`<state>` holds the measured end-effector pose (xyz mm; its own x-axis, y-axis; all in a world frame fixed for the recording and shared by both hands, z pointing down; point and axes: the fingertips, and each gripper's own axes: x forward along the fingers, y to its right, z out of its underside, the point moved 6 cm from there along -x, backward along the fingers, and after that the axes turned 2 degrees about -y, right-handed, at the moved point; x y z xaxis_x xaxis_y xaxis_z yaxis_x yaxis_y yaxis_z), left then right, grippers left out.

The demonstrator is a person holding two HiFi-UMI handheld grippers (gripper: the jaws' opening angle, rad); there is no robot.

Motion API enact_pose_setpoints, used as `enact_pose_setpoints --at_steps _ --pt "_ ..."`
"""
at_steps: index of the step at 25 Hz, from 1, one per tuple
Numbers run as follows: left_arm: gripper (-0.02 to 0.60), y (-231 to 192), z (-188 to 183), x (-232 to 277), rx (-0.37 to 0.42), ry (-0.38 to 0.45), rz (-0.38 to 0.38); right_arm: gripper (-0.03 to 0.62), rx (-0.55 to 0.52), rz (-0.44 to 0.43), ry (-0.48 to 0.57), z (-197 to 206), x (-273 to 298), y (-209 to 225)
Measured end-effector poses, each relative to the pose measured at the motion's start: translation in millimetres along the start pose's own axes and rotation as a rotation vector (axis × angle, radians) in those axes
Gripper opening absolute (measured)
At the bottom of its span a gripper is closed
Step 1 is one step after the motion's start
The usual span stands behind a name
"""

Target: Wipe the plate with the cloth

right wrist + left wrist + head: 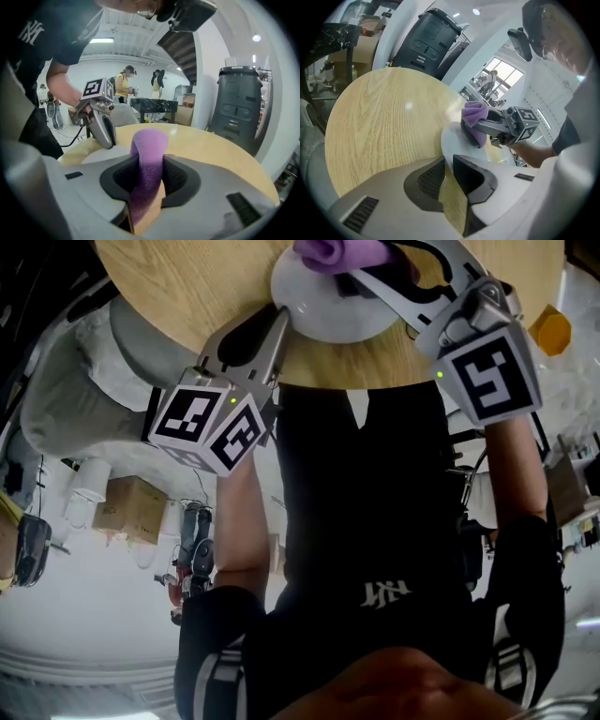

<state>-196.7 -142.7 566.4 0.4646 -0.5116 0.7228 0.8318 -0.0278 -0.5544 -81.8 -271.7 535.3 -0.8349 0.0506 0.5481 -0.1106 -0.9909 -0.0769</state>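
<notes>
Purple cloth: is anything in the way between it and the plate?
Nothing visible. The purple cloth, pinched in the right gripper, is right at the white plate. The left gripper only grips the plate's rim, off to the side.

This is looking like a large open workshop or lab hall rather than a home. A round wooden table (379, 122) is standing on a pale, shiny floor (94, 634), and a thick white column (206, 79) is rising behind it. Strip lights (101, 41) are glowing under a ribbed white ceiling, and daylight is coming in through tall windows (502, 77). A big dark wheeled bin (238, 101) is standing beyond the table's far edge. Cardboard boxes (131, 505) are sitting on the floor near the table's edge. In the background, people (124, 83) are standing by a long black table (154, 104) that is carrying assorted gear.
</notes>
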Motion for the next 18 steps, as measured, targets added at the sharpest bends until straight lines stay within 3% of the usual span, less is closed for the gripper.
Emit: enact_pose_setpoints --at_steps 5,8,12,18 --pt "0.064 0 3 0 -0.003 -0.002 0.000 0.117 0.073 0.047 -0.045 8 -24 2" --pt "0.064 -2 1 0 -0.005 -0.003 0.002 0.117 0.147 0.043 0.070 -25 -17 -8" --pt "0.064 -6 2 0 -0.005 -0.003 -0.001 0.117 0.184 -0.042 0.235 -66 26 -35" --pt "0.064 -6 1 1 -0.003 -0.005 -0.002 0.117 0.042 -0.115 0.117 -56 62 -47"
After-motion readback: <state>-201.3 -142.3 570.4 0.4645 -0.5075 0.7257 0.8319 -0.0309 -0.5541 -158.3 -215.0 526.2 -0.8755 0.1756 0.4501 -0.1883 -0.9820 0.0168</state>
